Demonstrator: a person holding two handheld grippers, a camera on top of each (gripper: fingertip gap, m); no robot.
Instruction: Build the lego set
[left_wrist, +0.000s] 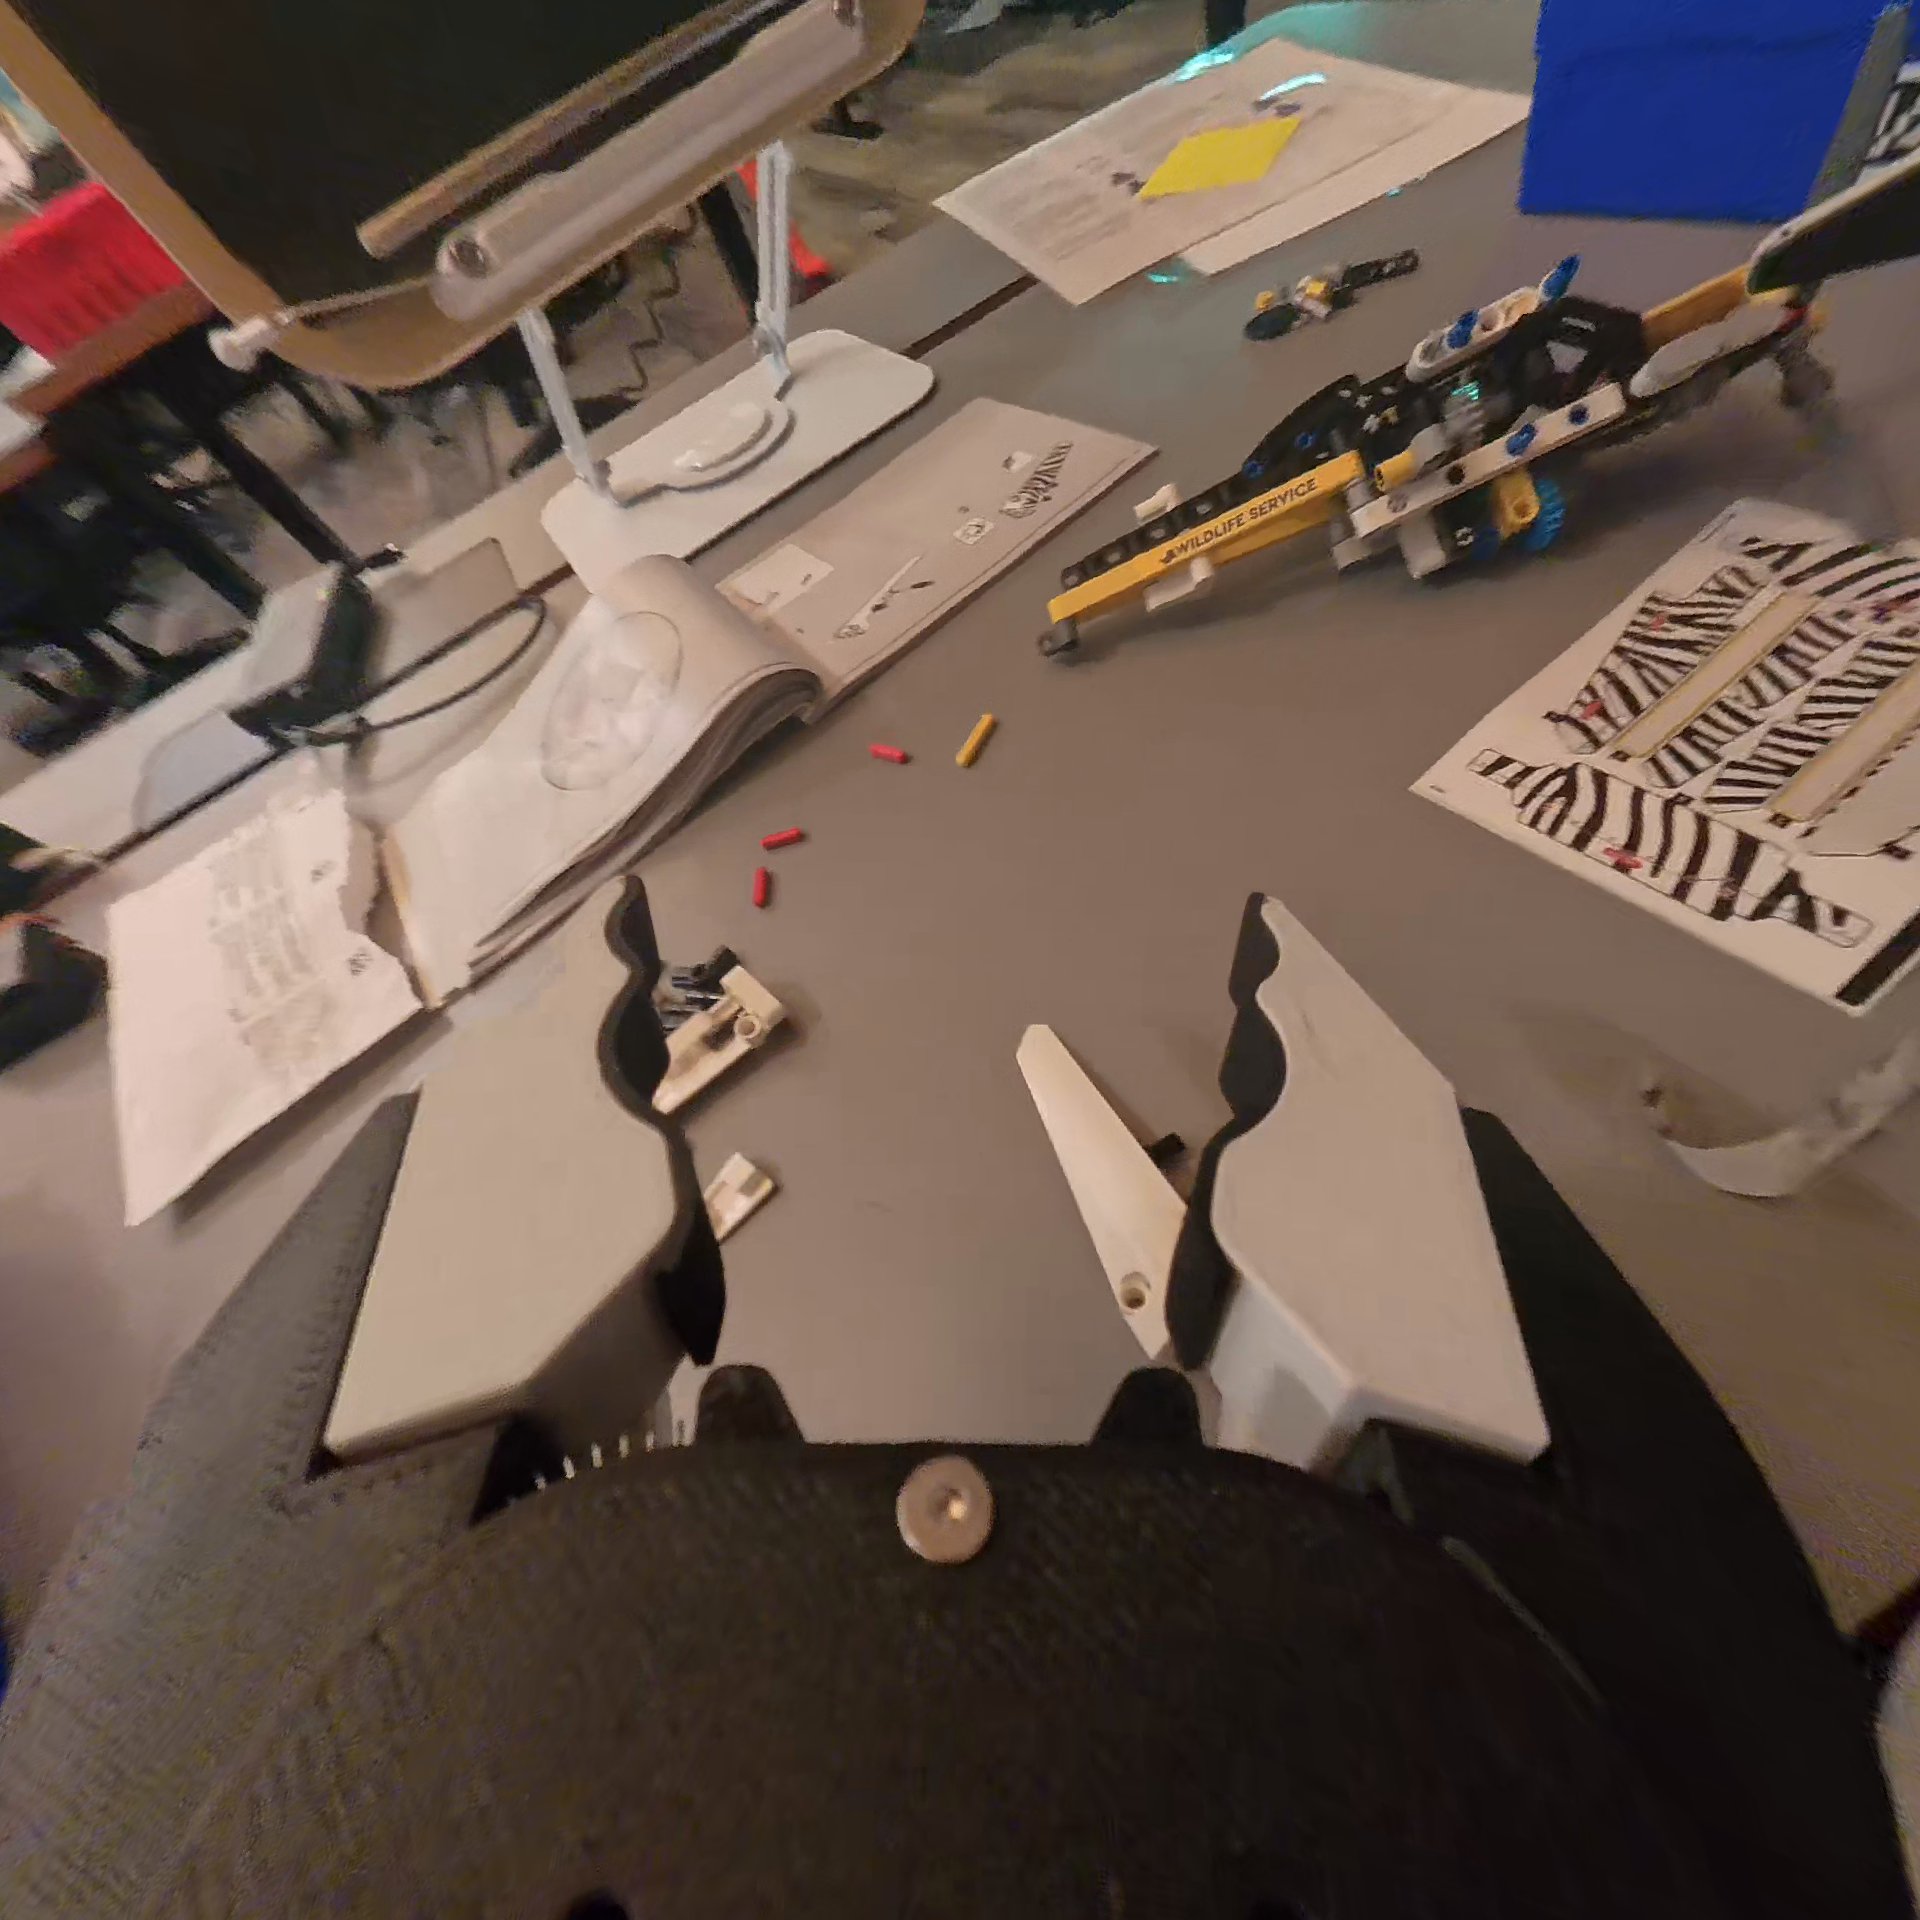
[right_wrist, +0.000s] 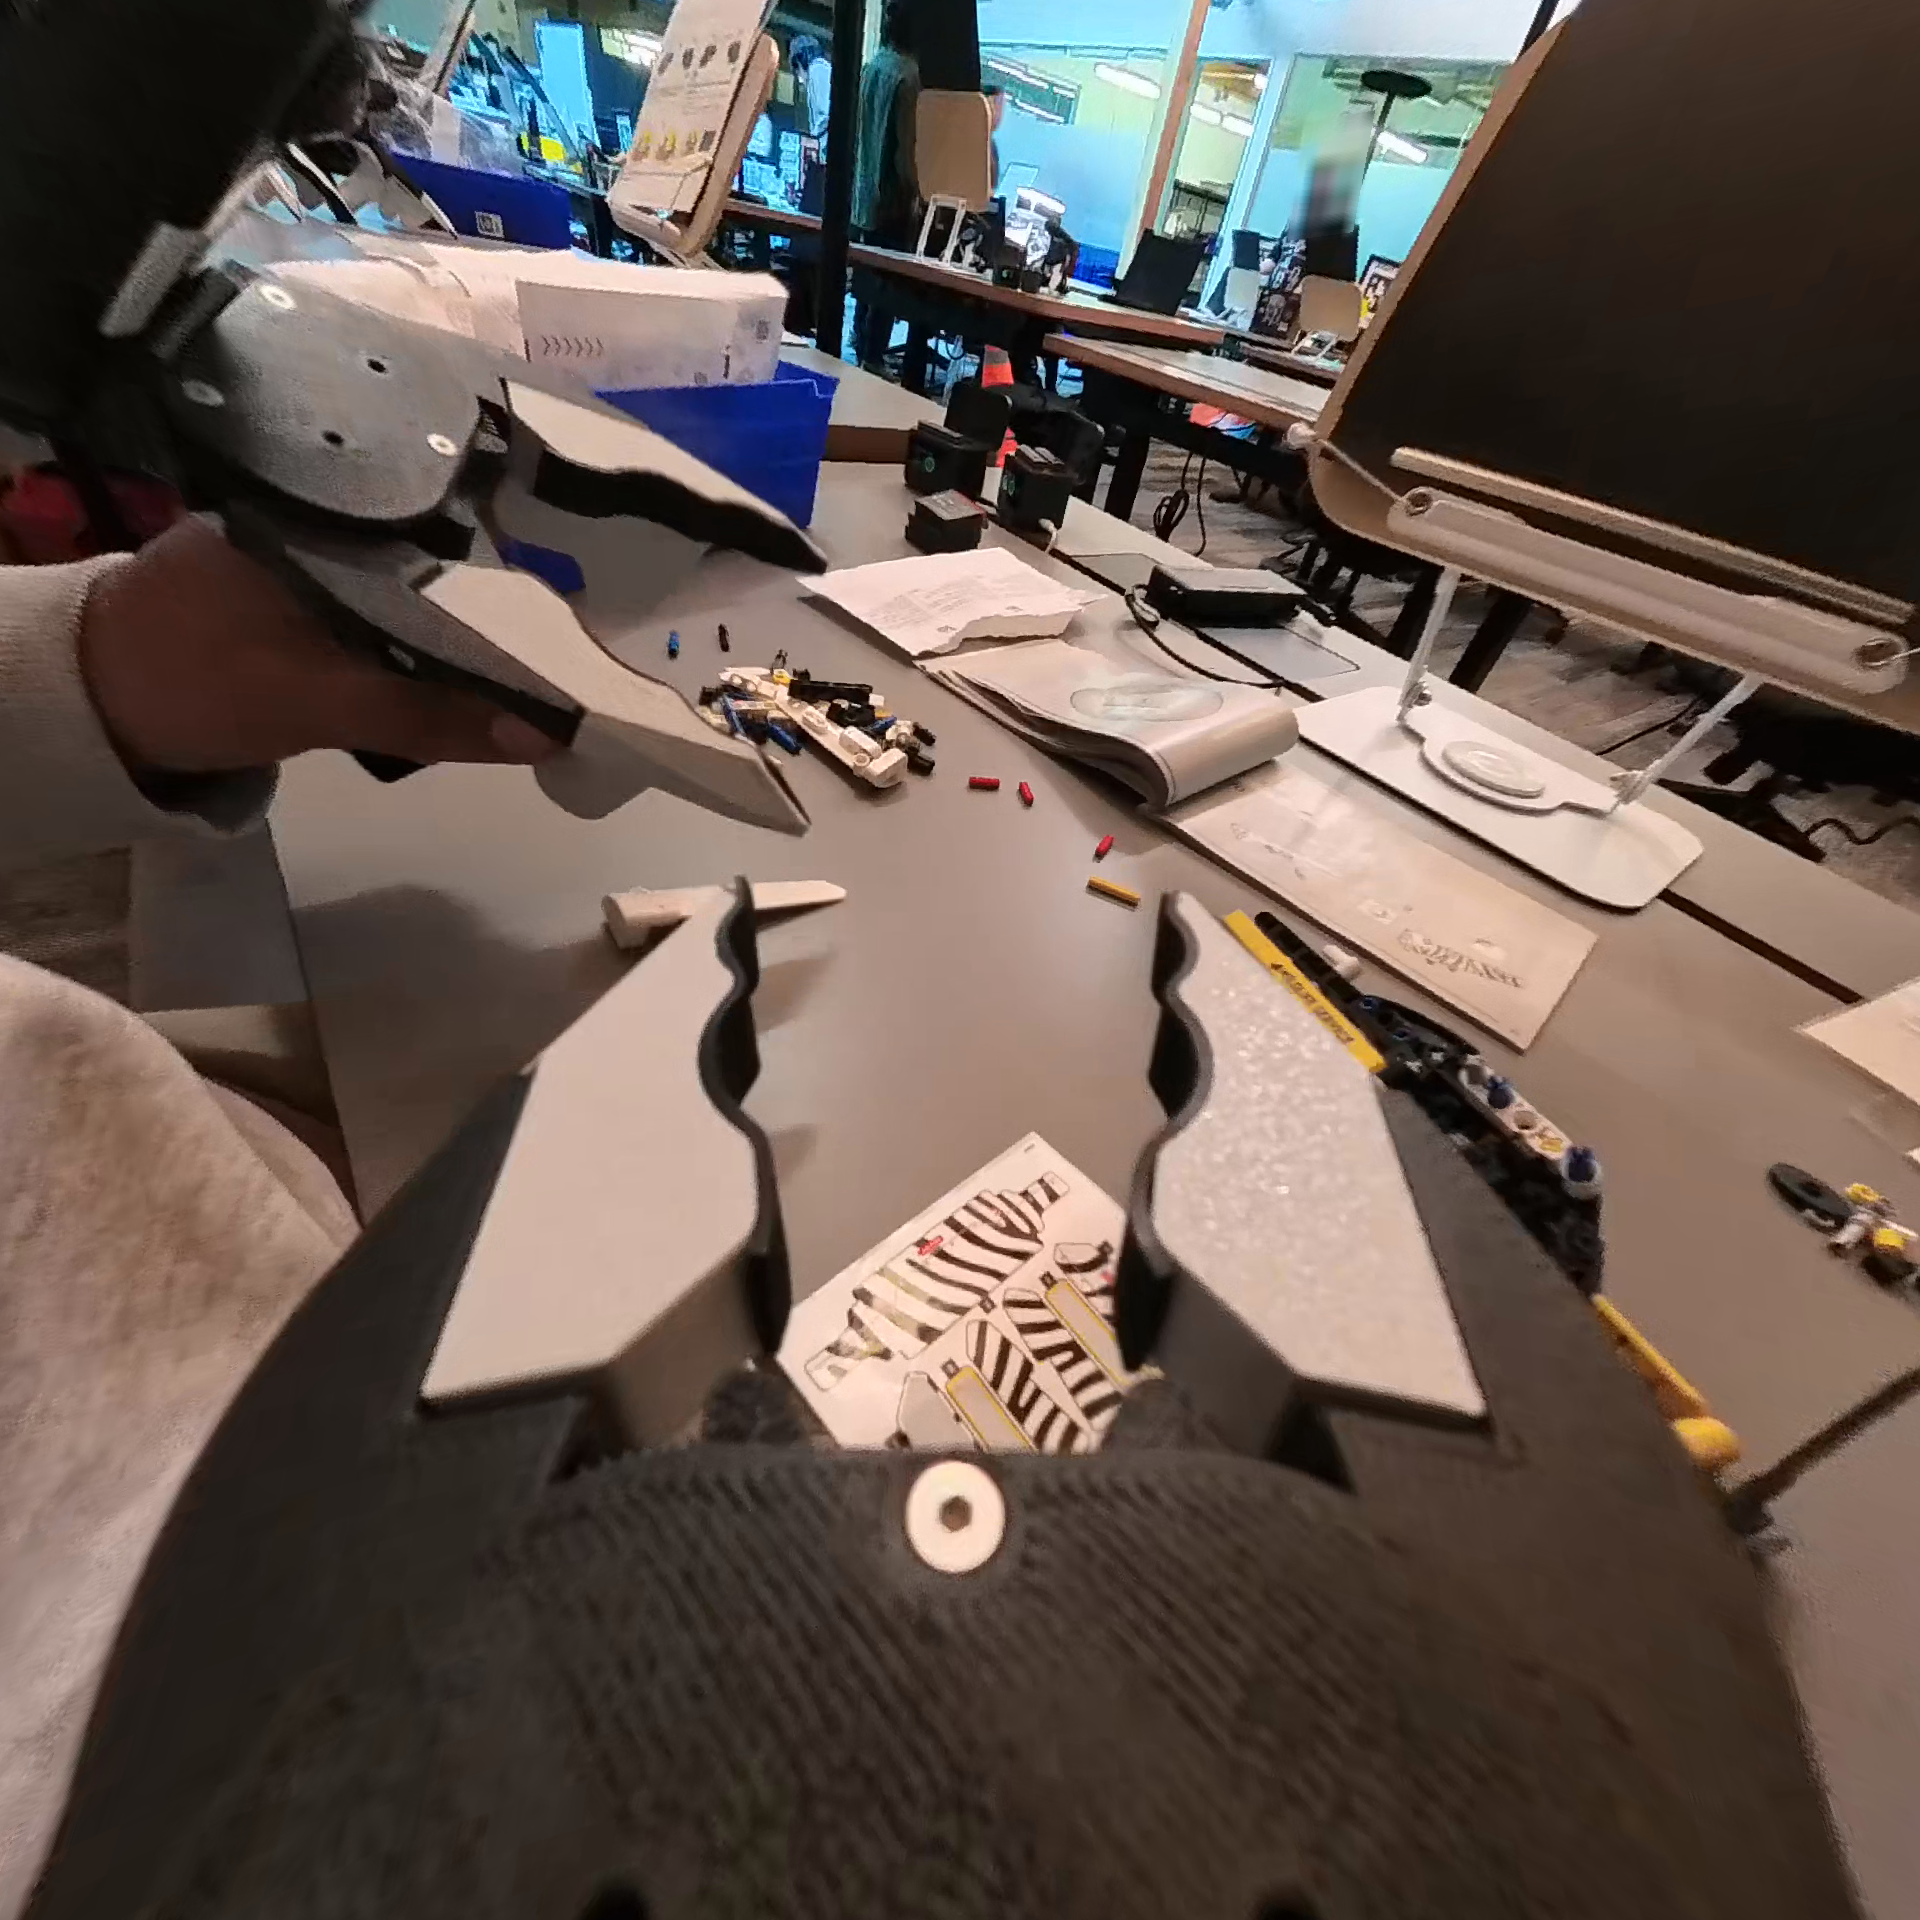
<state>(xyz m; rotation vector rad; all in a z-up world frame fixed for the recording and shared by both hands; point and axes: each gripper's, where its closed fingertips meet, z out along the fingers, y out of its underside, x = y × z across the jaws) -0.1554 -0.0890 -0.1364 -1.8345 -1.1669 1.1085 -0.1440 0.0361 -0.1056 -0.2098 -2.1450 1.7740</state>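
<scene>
In the left wrist view the left gripper (left_wrist: 940, 935) hangs over the near part of the grey desk (left_wrist: 1039, 831) with its jaws spread wide and nothing between them. A long white tapered blade piece (left_wrist: 1101, 1174) lies flat just inside the right finger, its pointed end aimed away from the camera and its long axis running nearly along the fingers, so I judge a sideways closing would catch it across its width. A small heap of loose bricks (left_wrist: 717, 1013) sits by the left finger tip, and red pins (left_wrist: 779, 836) and a yellow pin (left_wrist: 975, 740) lie scattered beyond. The half-built yellow and black model (left_wrist: 1382, 488) rests toward the far right edge, well apart. In the right wrist view the right gripper (right_wrist: 951, 909) is also wide open and empty, above the zebra-striped sticker sheet (right_wrist: 987, 1299); the blade piece (right_wrist: 795, 894) lies just beyond its left finger, nearer the left gripper (right_wrist: 805, 691).
</scene>
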